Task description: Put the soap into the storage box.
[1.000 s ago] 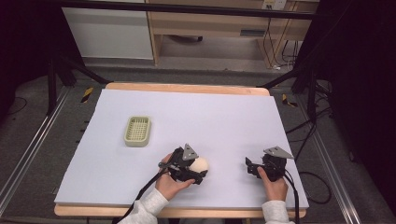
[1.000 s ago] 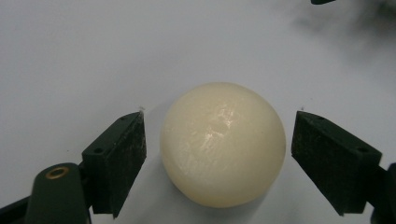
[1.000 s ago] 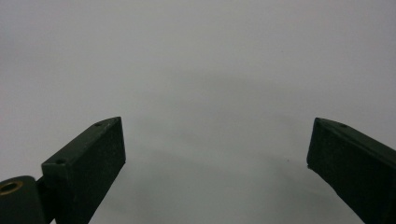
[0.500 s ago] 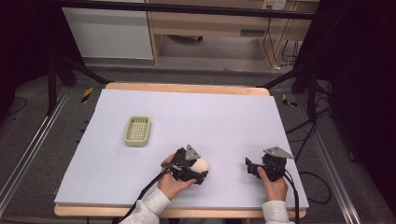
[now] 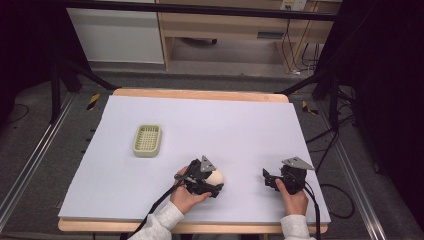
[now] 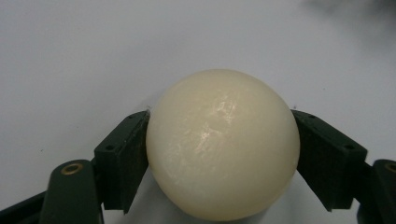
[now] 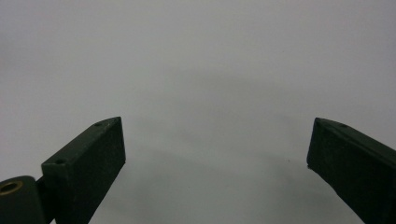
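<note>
Both grippers [image 5: 216, 181] [image 5: 267, 178] black, grey triangular plate on top, black cable trailing; jaws blocky, brass screw at base; sleeves [image 5: 160, 224] light grey.

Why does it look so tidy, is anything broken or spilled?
Nothing stands out. The smooth cream-white ball sits whole between the left gripper fingers, the small pale green slatted plastic tray lies flat and empty, and the right gripper hangs open over the bare white table.
</note>
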The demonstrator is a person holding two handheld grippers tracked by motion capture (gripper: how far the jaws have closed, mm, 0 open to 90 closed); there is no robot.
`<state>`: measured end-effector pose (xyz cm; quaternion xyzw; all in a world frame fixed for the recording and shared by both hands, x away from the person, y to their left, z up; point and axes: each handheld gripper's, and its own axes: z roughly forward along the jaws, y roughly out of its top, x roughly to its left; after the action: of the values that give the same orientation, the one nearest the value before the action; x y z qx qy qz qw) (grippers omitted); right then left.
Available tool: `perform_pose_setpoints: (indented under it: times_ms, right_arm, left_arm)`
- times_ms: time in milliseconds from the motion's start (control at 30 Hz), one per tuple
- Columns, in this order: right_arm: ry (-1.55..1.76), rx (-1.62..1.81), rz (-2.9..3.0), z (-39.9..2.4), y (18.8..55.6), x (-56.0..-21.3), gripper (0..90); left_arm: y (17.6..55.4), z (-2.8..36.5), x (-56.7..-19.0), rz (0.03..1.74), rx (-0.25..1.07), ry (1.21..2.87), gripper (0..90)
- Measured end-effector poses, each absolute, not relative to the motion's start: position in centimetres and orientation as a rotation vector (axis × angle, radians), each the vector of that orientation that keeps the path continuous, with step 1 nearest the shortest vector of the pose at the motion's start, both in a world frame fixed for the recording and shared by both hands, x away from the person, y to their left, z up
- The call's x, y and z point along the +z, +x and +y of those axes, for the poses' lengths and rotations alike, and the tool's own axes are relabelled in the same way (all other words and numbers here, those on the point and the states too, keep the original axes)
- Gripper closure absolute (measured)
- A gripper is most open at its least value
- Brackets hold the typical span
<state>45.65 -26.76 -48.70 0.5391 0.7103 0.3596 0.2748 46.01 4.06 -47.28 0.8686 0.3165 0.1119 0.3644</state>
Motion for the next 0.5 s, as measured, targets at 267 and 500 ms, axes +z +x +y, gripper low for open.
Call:
perform_pose_setpoints:
  times_ms: [267, 500]
  right_arm:
    - [1.449, 0.965, 1.91, -26.75, 45.65, -48.7, 4.7]
    - [1.448, 0.965, 1.91, -26.75, 45.65, -48.7, 4.7]
  left_arm:
    - [46.06, 3.89, -47.36, 0.816, 0.295, 2.241, 23.3]
    - [46.0, 3.8, -47.34, 0.816, 0.306, 2.246, 23.7]
